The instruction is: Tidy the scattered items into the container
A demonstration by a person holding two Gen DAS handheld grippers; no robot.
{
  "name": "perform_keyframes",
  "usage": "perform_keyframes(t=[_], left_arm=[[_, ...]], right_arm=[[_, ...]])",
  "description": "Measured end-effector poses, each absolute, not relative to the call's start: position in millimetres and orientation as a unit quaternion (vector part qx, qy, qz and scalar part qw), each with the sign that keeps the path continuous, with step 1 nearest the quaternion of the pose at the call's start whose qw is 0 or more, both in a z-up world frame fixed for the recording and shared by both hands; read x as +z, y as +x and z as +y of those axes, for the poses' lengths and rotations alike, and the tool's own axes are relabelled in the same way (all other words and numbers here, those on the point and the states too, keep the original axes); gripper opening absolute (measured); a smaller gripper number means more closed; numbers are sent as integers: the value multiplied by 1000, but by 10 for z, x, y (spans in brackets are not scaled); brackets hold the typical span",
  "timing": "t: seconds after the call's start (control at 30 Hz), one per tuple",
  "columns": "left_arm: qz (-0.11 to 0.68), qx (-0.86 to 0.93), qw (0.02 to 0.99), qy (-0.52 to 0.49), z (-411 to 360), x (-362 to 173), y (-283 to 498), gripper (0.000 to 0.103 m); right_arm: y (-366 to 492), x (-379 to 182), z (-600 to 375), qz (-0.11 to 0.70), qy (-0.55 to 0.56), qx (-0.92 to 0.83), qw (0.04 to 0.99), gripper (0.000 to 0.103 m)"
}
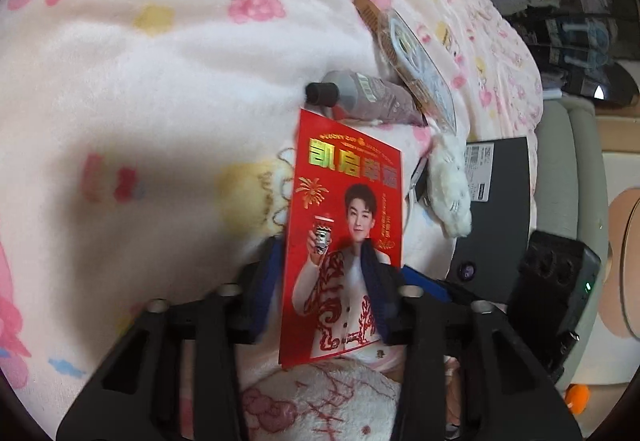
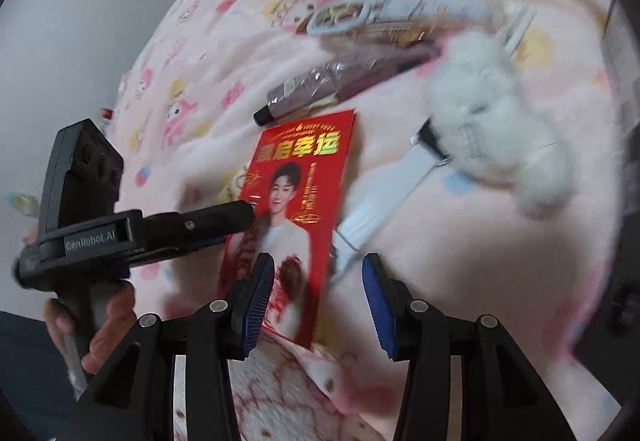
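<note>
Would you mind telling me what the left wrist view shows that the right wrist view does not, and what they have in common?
Only the left wrist view shows the dark flat box at the blanket's edge and the right gripper's black body beside it.

Only the right wrist view shows the hand holding the left gripper, and the right gripper with its jaws apart over the card's lower edge.

Both show the red card between the left gripper's jaws, the black-capped tube, the white plush toy and the pink blanket.
</note>
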State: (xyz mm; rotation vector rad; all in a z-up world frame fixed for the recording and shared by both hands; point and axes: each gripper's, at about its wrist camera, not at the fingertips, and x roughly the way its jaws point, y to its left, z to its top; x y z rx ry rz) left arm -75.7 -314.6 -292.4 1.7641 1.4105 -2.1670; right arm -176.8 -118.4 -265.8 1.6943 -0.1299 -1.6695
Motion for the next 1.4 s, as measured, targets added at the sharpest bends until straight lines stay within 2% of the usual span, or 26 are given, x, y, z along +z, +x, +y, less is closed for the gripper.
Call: perform_keyframes(t=[0.03,0.17,0.27,0.43,0.67,0.83,1.03,1.27,1.4], left_arm=[[447,-694,-2,565,-3098,-2886,-763,23],[400,-728,3,556,-2927,-2572,-714,23],[403,-740,-27,537,-2808,-2295,-646,23],[364,-771,-77,517,-2327,-1761,-645,23],[324,-785,-144,508,-1449,-1354,-1099,25],[302,-784,-147,522,-938,-1371,-1638,26],[265,-776,-116,560,-546,-1634,-2131,30],[192,-775,-77,598,-236,-1897,-2310,34],[180,-774,-60,604,-214,-1959,-2325,35]], right_arm=[[-1768,-2693,-1194,-52,664,-647,372,40],[-1650,-2396,-1074,-56,629,-673,385,32],[-1499,-2113,-833,-60,604,-692,391,31],[-1293,-1592,-378,-62,556,-734,386,31],[-1313,-1123,489,-78,496,-793,346,31],[-1663,-1137,929,-73,494,-809,310,31],[-2178,-1439,1237,-67,520,-804,282,31],[-2304,-1799,1335,-56,537,-799,265,32],[-2325,-1860,1290,-40,536,-800,268,32]])
